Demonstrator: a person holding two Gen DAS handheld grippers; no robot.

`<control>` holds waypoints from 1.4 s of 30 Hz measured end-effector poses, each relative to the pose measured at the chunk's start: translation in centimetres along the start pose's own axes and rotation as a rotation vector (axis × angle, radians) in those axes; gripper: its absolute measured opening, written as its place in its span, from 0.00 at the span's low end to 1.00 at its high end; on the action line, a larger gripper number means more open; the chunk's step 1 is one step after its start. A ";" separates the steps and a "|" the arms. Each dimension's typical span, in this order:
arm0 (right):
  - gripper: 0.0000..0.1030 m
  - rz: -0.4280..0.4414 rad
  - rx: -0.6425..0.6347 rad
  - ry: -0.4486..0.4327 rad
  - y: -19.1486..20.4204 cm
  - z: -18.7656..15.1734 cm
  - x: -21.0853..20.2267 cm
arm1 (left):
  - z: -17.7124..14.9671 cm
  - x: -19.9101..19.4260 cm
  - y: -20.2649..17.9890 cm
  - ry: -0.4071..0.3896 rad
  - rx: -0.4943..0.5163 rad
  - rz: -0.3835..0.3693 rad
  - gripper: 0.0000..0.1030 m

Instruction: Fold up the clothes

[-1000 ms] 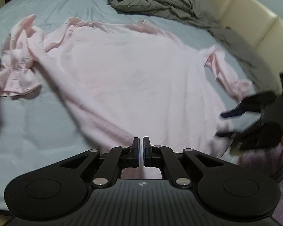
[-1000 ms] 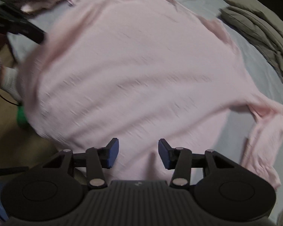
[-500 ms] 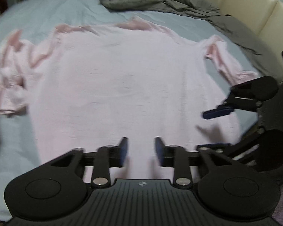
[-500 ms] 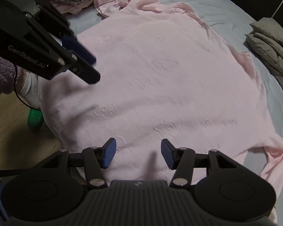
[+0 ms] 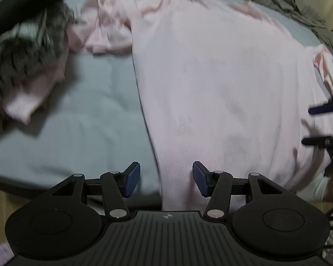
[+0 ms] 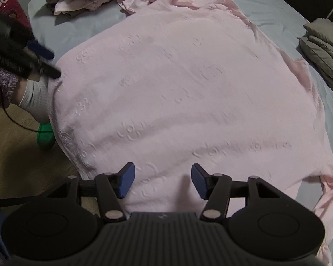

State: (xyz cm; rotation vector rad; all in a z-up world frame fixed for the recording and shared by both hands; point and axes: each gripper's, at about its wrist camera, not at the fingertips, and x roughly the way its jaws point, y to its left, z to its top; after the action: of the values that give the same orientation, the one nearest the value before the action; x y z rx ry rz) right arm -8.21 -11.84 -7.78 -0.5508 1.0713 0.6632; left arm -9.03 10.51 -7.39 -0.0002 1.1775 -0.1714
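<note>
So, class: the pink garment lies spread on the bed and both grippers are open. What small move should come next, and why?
Probably lower the left gripper onto the near left edge of the pink garment and close. Its jaws stand apart, astride that edge, holding nothing. The right gripper is likewise open over the cloth, which lies flat on the bed, ready for a first fold.

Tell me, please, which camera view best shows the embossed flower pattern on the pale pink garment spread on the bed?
The right wrist view: the pale pink garment is sharp there, and its raised flower motifs stand out across the fabric. In the left wrist view the same garment is motion-blurred, so only a faint trace of the pattern shows.
</note>
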 end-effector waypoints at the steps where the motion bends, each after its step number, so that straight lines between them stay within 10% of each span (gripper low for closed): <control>1: 0.59 0.002 -0.008 -0.002 0.2 0.3 0.1 | -0.3 0.3 -0.1 0.015 0.004 -0.014 0.49; 12: 0.59 0.024 -0.073 -0.009 2.4 2.8 0.7 | -0.6 1.4 -0.5 0.035 0.079 -0.066 0.02; 33: 0.59 0.028 -0.044 -0.045 2.9 5.9 0.9 | 0.5 0.7 -5.1 -0.061 0.181 -0.358 0.00; 42: 0.59 0.120 0.024 -0.086 2.8 7.0 0.5 | -1.0 1.4 -6.2 -0.033 0.237 -0.375 0.01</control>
State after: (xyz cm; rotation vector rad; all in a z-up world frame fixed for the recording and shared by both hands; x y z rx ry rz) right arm -5.80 -4.94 -5.79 -0.4360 1.0361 0.7710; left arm -10.23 4.31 -8.47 -0.0159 1.1105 -0.6388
